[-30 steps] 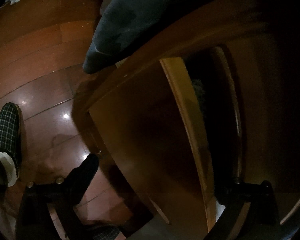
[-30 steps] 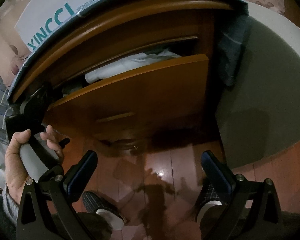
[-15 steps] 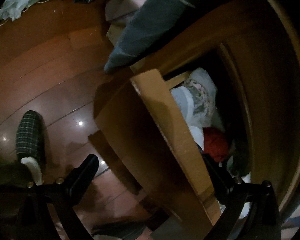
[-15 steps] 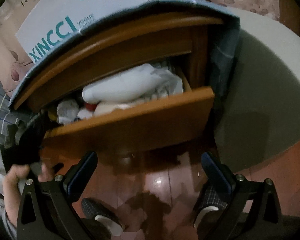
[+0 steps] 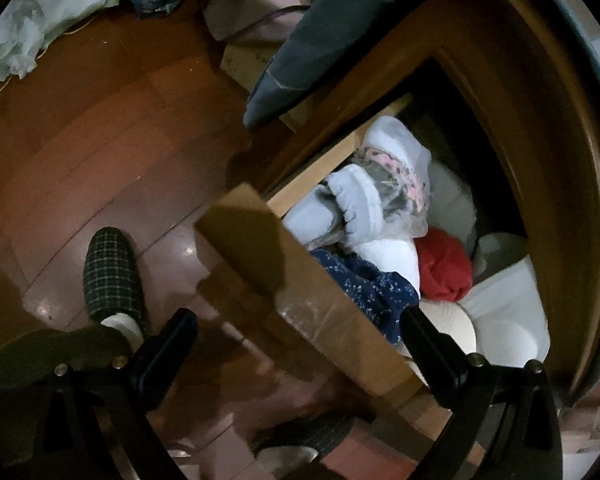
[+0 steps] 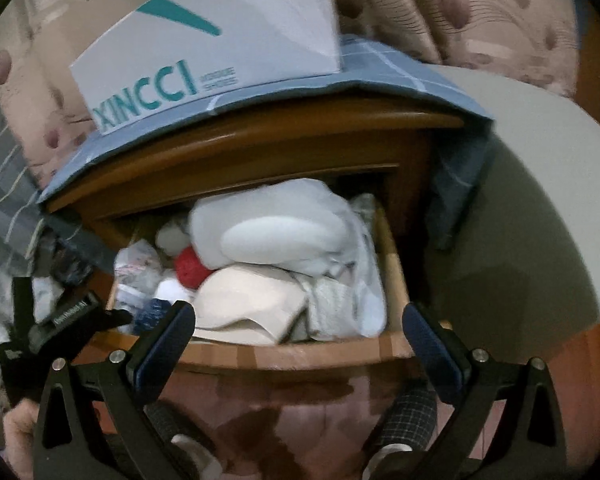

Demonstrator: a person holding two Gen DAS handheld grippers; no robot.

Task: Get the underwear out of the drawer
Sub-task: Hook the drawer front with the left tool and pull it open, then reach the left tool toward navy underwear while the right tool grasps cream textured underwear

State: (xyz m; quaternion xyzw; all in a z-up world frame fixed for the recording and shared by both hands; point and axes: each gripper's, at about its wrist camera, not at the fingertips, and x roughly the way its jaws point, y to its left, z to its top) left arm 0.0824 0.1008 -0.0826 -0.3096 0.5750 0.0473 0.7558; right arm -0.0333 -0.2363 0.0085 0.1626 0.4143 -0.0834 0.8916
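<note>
The wooden drawer (image 6: 324, 354) of the nightstand stands pulled out, stuffed with clothing. A cream folded garment (image 6: 252, 300) lies at the front, a white bundle (image 6: 276, 232) behind it and a red piece (image 6: 190, 268) to the left. My right gripper (image 6: 300, 336) hangs open just in front of the drawer's front panel, holding nothing. In the left wrist view the drawer front (image 5: 300, 312) runs between my left gripper's (image 5: 296, 340) open fingers, one fingertip (image 5: 424, 332) inside among navy dotted fabric (image 5: 368, 284) and a cream roll (image 5: 452, 324). The red piece (image 5: 444, 264) sits beyond.
A white XINCCI box (image 6: 204, 48) rests on a blue checked cloth (image 6: 380, 76) on top of the nightstand. A grey curved surface (image 6: 520, 200) is to the right. Plaid slippers (image 5: 112, 276) stand on the glossy wooden floor (image 5: 80, 140) below the drawer.
The drawer has slid out from almost closed to well open, baring the clothes inside. My left gripper moved back with its front panel. The right gripper came closer to the drawer.
</note>
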